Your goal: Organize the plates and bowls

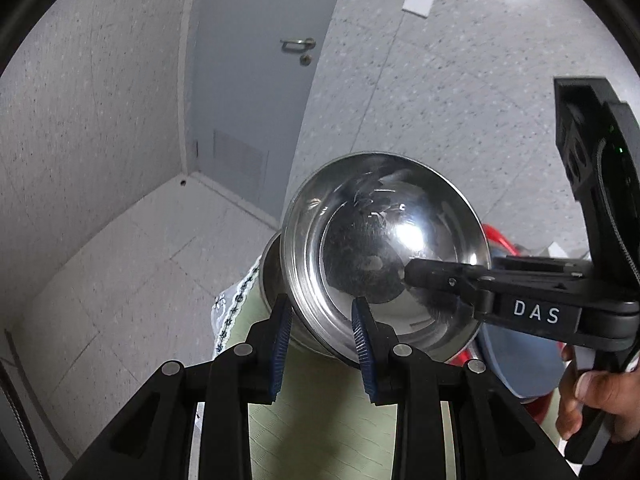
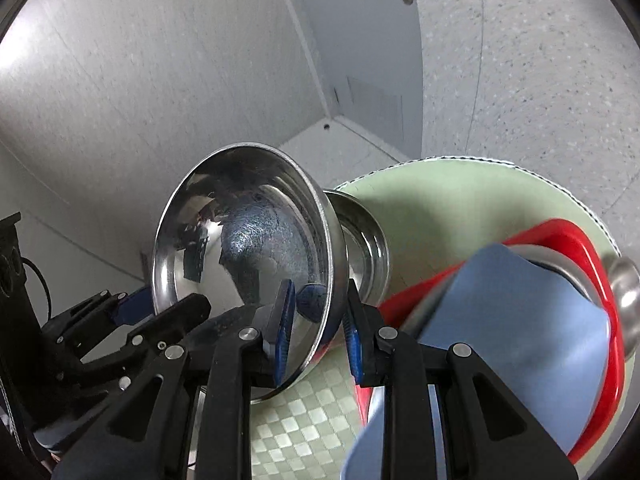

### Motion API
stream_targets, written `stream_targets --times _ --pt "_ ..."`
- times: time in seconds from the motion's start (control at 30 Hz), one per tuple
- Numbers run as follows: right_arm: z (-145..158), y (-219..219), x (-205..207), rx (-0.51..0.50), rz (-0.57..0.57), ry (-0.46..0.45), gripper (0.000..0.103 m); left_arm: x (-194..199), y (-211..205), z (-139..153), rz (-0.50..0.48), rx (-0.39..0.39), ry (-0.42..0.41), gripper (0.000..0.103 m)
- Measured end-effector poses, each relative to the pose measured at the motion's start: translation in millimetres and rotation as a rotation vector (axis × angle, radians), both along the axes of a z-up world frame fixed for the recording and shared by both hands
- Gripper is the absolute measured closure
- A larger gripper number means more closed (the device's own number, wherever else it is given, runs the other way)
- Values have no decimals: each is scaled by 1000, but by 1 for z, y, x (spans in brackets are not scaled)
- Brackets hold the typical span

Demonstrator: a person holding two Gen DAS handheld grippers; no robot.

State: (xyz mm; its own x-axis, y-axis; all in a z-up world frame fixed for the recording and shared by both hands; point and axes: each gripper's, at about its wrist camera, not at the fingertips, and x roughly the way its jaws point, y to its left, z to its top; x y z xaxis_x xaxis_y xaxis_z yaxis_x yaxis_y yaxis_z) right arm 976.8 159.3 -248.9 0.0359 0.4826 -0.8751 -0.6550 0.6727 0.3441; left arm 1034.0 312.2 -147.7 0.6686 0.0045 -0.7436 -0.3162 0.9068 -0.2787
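- A shiny steel bowl is held up in the air, tipped on its side, above a round table with a pale green cloth.
- The left gripper straddles the bowl's lower rim, one blue-padded finger outside the wall and the other inside. The pads look spread a little wider than the metal, so I cannot tell whether it is really pinching.
- The right gripper comes at the same bowl from the other side, its fingers either side of the rim. One blue pad lies against the inner wall and the other just outside. Here too I cannot tell if the grip is tight.
- A second steel bowl sits just behind the lifted one, over the cloth.
- To the right, a red tray holds a blue plate, leaning, with another steel rim at its far edge.
- A grey door stands behind in the corner.
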Motion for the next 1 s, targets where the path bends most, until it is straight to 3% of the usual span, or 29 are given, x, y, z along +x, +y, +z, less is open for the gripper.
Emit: stream_targets --times 0.33,0.5,0.7,0.8,0.87,1.0 --pt "-32 20 27 -90 38 59 79 35 13 -14 -20 -40 80 76" --pt "-47 21 32 -89 43 109 79 45 23 -10 -34 -42 88 76" --pt "-48 25 35 -135 33 73 77 39 25 -9 -38 -34 88 74" --pt "-48 27 33 -149 31 55 77 41 21 -12 -45 -9 92 68" --pt "-48 28 31 -158 34 45 78 42 18 -14 -43 -8 94 53" --pt "-45 29 26 -169 31 20 78 38 17 -12 -34 -9 78 47"
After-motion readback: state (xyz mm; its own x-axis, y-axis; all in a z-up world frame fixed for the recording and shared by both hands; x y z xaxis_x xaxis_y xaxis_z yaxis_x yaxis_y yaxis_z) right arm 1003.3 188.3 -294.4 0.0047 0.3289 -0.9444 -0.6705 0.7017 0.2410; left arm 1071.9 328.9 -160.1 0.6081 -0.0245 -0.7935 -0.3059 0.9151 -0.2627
